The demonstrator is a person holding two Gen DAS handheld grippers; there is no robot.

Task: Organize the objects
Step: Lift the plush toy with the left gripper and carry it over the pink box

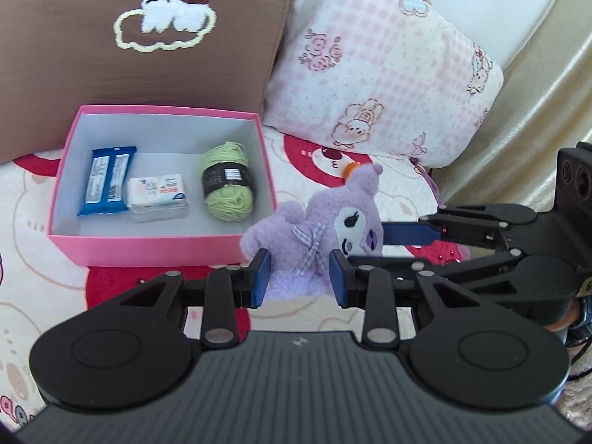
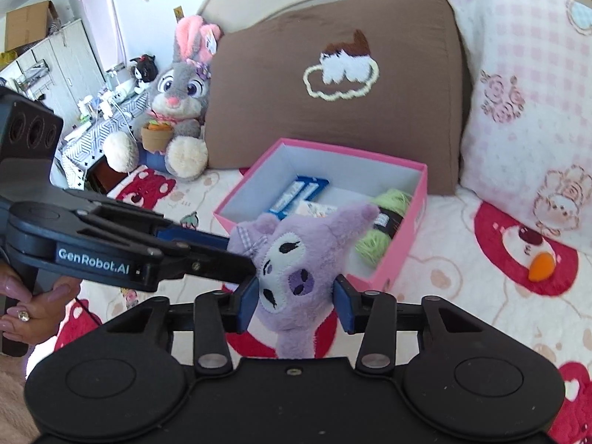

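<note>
A purple plush toy point(image 1: 318, 233) with a white face and a checked bow is held between both grippers, just right of a pink box point(image 1: 155, 249). My left gripper point(image 1: 300, 277) is shut on the toy's body. My right gripper point(image 2: 295, 305) is shut on the toy's head point(image 2: 296, 259); its arm also shows in the left wrist view point(image 1: 481, 222). The box point(image 2: 399, 255) holds a blue packet point(image 1: 105, 181), a small white pack point(image 1: 159, 198) and a green yarn ball point(image 1: 227, 181).
A brown cushion point(image 1: 122, 55) and a pink checked pillow point(image 1: 388, 70) stand behind the box on the bed's printed blanket point(image 2: 499, 259). A grey bunny plush point(image 2: 177, 111) sits left of the cushion. Shelves and clutter lie beyond the bed's left side.
</note>
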